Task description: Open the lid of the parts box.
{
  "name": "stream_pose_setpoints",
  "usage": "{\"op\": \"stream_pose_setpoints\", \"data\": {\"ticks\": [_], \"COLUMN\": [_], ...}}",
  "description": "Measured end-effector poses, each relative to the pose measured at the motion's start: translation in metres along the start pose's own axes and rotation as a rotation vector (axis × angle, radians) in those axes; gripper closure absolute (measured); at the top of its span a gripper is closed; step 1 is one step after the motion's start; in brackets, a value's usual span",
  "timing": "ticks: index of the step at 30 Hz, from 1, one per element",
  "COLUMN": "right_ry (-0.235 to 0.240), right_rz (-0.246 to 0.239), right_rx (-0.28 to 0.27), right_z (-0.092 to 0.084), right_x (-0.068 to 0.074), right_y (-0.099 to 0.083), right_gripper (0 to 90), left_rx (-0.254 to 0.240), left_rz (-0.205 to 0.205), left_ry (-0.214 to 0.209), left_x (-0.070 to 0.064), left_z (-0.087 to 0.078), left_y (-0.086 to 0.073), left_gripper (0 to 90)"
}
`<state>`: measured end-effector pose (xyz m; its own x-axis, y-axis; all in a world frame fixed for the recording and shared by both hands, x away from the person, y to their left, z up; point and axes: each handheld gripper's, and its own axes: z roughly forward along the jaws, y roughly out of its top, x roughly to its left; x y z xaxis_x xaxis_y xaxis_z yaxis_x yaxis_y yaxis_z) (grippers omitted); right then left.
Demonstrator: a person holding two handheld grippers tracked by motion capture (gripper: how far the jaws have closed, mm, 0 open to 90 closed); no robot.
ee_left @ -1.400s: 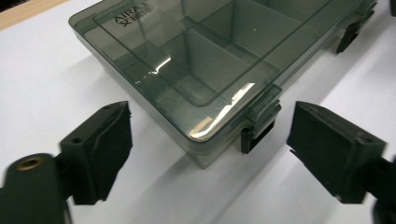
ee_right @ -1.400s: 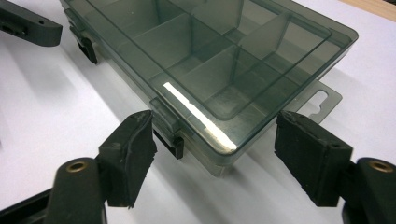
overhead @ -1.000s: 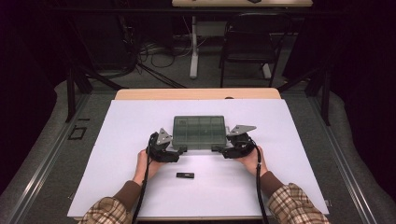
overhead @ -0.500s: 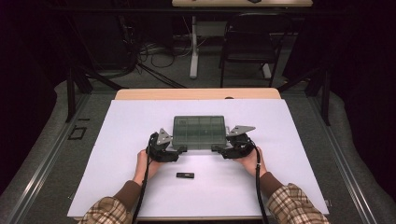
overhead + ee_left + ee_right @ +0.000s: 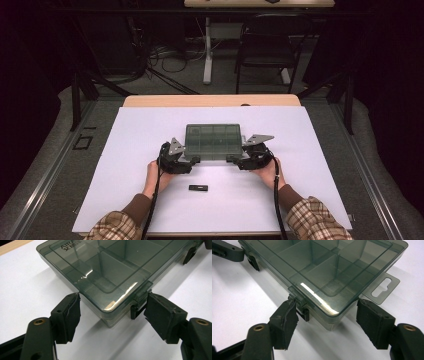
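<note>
A smoky see-through compartment box lies shut in the middle of the white table top. My left gripper straddles its near left corner. In the left gripper view one pad touches the box's side wall and the other pad rests against the front latch. My right gripper straddles the near right corner. In the right gripper view its left pad presses at the other latch, and its right pad meets the side wall below the hang tab.
A small black bar-shaped object lies on the white sheet, nearer the person than the box, between the two hands. The table's wooden far edge lies beyond the box. A dark chair and floor cables sit behind the table.
</note>
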<state>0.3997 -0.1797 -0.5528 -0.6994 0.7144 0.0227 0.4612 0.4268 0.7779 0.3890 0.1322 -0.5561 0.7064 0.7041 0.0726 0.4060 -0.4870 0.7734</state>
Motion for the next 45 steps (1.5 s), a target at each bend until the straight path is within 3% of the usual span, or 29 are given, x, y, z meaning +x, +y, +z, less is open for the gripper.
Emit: {"op": "stream_pose_setpoints", "data": {"ticks": [28, 38, 45], "right_ry": [0.007, -0.008, 0.003], "right_rz": [0.012, -0.011, 0.007], "right_rx": [-0.016, -0.006, -0.021], "right_z": [-0.0020, -0.0023, -0.0027], "right_x": [-0.0004, 0.0012, 0.0000], "right_y": [-0.0018, -0.0019, -0.0024], "right_gripper": [35.4, 36.2, 36.7], "left_rx": [-0.003, -0.005, -0.002], "left_rz": [-0.005, -0.008, -0.008], "left_ry": [-0.003, -0.002, -0.004], "left_x": [-0.0001, -0.0003, 0.0003], "left_z": [0.0007, 0.0003, 0.0000], "left_y": [-0.0015, -0.0017, -0.0016], "left_gripper": [29.4, 30.1, 30.2]}}
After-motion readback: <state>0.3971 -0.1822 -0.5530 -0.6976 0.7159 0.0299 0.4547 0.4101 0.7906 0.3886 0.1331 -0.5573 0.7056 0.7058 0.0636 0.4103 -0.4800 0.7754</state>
